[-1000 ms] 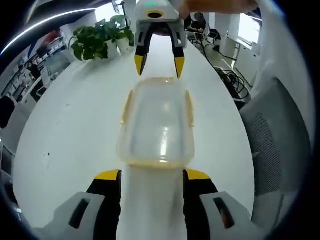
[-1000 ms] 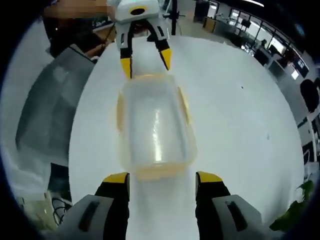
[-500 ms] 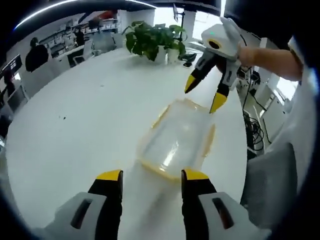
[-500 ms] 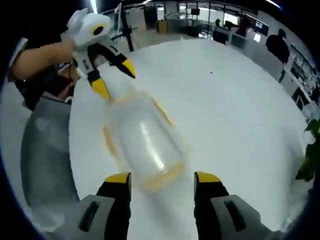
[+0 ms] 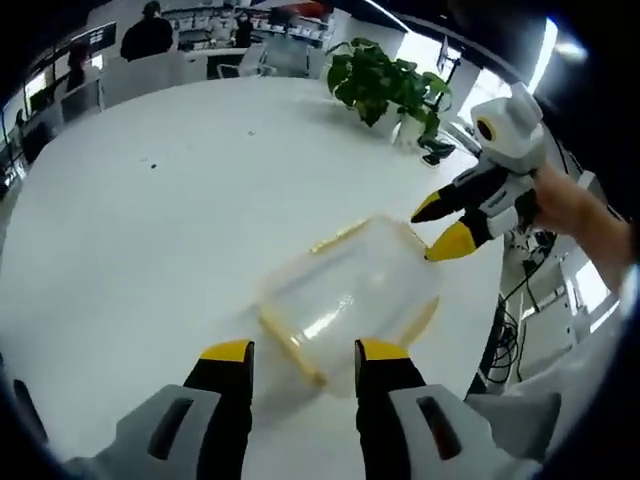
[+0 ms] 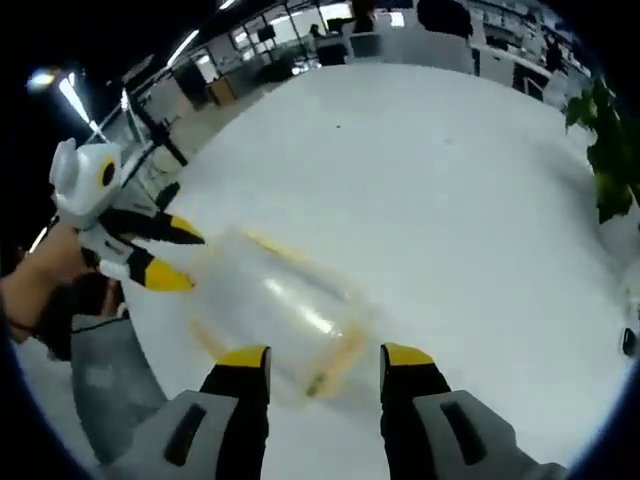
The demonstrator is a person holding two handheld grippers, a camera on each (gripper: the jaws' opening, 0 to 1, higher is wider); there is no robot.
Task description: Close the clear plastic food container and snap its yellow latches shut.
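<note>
A white office table (image 5: 150, 230) carries the container (image 5: 350, 300) just ahead of your left gripper (image 5: 297, 352), jaws spread and empty. From your right gripper (image 6: 318, 357), likewise unclenched, it looks light and slippery; press its yellow latches (image 6: 338, 362).

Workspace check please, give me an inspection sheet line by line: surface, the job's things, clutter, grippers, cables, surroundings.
Surface: white table, mostly bare, a few small dark specks.
Job's things: clear plastic container with yellow latches lies on the table; whether the latches are snapped is too blurred to tell.
Clutter: nothing seen on the table apart from a potted plant at its far edge.
Grippers: left gripper open, jaws either side of the container's near end; right gripper open, at the opposite end, held by a hand.
Cables: dark cables beside the table's edge, off the surface.
Surroundings: open office with desks, chairs, and a person in the background.
</note>
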